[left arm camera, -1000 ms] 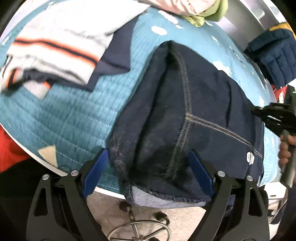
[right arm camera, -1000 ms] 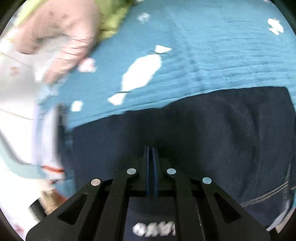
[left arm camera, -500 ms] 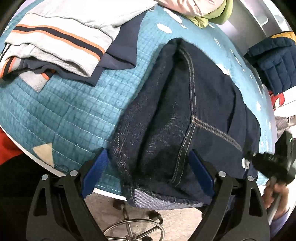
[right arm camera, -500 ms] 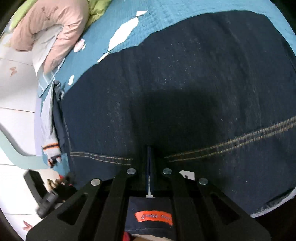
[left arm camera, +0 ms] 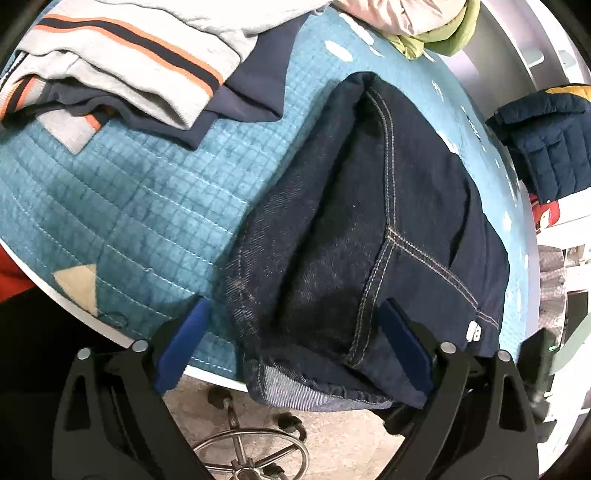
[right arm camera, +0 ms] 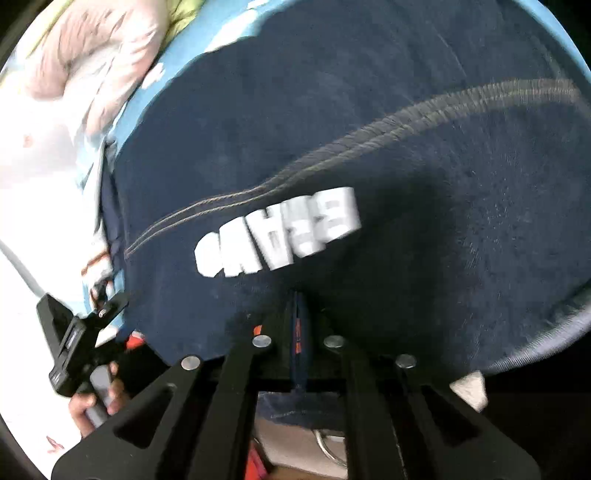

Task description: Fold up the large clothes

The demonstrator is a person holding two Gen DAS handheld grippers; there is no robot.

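Note:
Dark blue jeans [left arm camera: 369,229] lie folded on the teal quilted table cover [left arm camera: 122,199], one end hanging over the near edge. My left gripper [left arm camera: 291,343] is open, its blue pads on either side of the hanging end without pinching it. In the right wrist view the jeans [right arm camera: 369,147] fill the frame, with a white lettered label [right arm camera: 277,236] showing. My right gripper [right arm camera: 299,306] is shut on the jeans' edge. The left gripper [right arm camera: 74,332], held in a hand, shows at the lower left of that view.
A grey sweater with orange and navy stripes [left arm camera: 122,62] lies at the far left. Pink and green clothes [left arm camera: 413,18] lie at the back. A navy padded jacket [left arm camera: 546,136] hangs at the right. An office chair base [left arm camera: 251,443] stands on the floor below.
My right gripper has drawn back over the jeans to their near edge, still shut, and the label has come into view. The left gripper has stayed open around the hanging end.

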